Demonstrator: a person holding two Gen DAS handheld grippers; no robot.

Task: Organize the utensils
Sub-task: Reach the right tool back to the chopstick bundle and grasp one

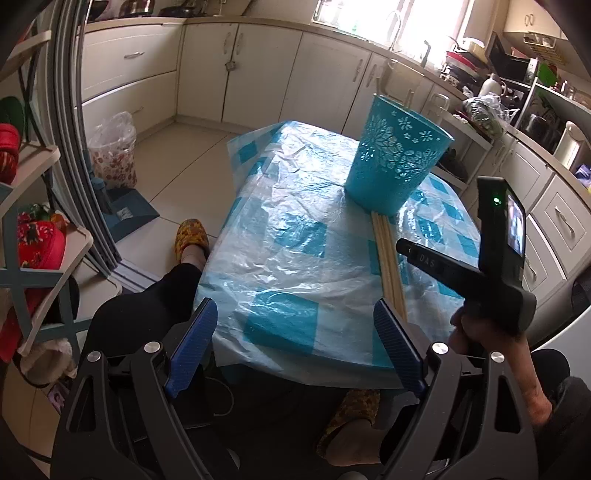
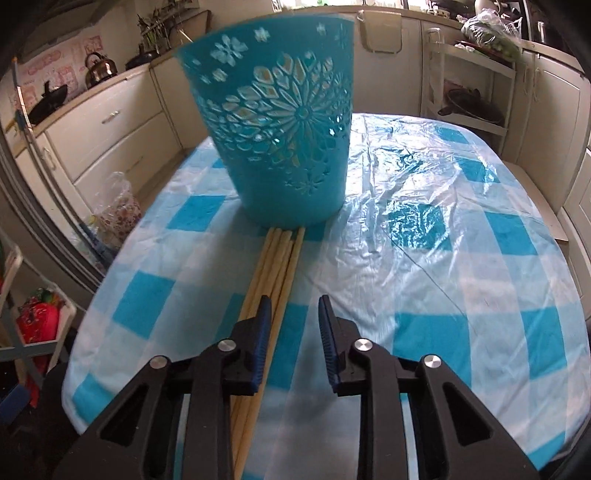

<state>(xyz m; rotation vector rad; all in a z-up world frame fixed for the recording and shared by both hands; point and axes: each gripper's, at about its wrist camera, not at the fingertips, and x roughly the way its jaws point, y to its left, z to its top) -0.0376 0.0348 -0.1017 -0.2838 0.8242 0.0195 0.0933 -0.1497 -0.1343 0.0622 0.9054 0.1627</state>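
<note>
Chopsticks [image 2: 271, 269], a bundle of pale wooden sticks, lie on the blue-checked plastic tablecloth [image 2: 461, 258], far ends touching the base of the upright turquoise cut-out basket [image 2: 280, 140]. Left gripper [image 1: 295, 343] hovers over the near table edge, jaws spread wide and empty. Right gripper [image 2: 293, 332] stands partly open over the sticks; its left pad overlaps them, one stick shows between the pads, nothing clamped.

Cream cabinets [image 1: 236, 70] along the walls, pale tiled floor [image 1: 177, 155] below. Bright window [image 1: 399, 18] at one o'clock. Shelf rack [image 1: 40, 229] at nine o'clock.
</note>
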